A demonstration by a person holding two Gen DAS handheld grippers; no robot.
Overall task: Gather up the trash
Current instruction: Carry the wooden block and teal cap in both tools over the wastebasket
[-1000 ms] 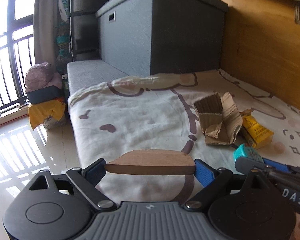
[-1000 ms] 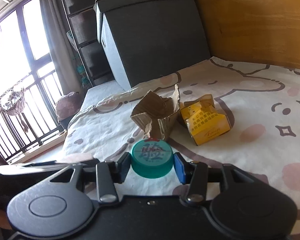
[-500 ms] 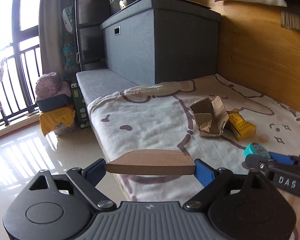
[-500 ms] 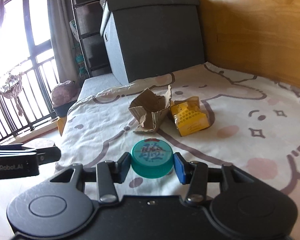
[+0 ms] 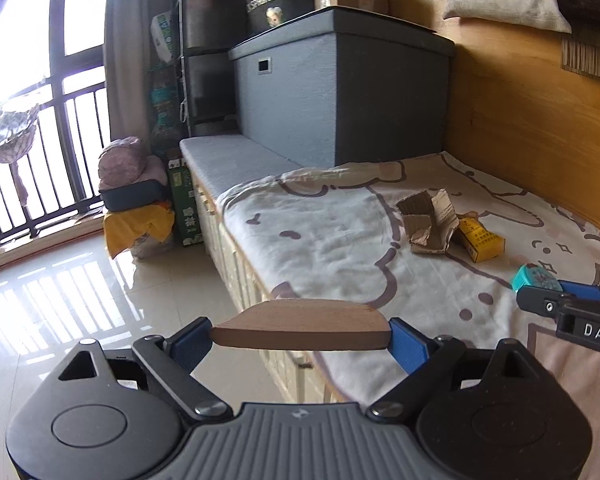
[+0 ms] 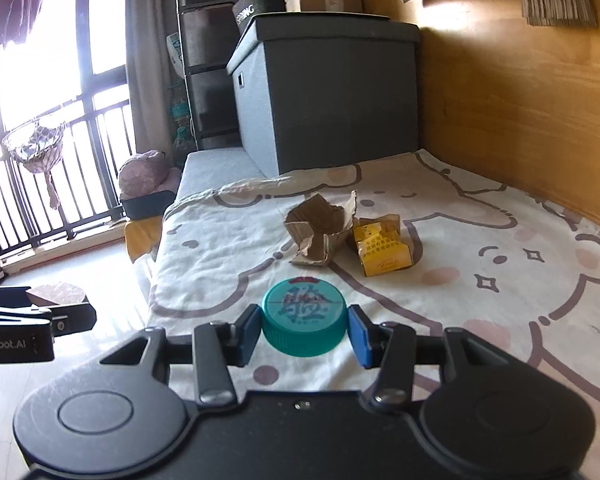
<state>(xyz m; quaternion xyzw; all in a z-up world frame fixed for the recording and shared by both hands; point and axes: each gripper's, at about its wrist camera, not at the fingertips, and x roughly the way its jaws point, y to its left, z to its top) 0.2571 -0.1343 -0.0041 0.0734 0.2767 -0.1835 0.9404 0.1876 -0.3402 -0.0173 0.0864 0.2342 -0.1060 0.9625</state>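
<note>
- The left gripper has its blue fingers set wide, and they squeeze a flat wooden piece from both ends.
- The wooden piece is light brown, thin, with one straight edge and one curved edge. It lies level between the fingers, up in the air over the bed's edge and the shiny floor.
- The right gripper has its blue fingers about half way in, and they press on a teal cap from both sides.
- The teal cap is round, with ridges around its side and a dark printed sign with a bit of red on top. It is held up above the bed sheet.
- In the left view, the right gripper and its cap show at 3 o'clock.
- In the right view, the left gripper shows at 9 o'clock, over the floor.
- On the sheet, at 12 o'clock from the cap, lies a torn cardboard box. It is brown, ripped open and bent.
- A yellow carton lies just beside the torn box, at 1 o'clock from the cap. It is small, with dark print on it, and its top looks torn.
- The sheet is white with brown cartoon lines and pink spots.
- Farther back, a big grey box stands on the bed by the wooden wall.
</note>
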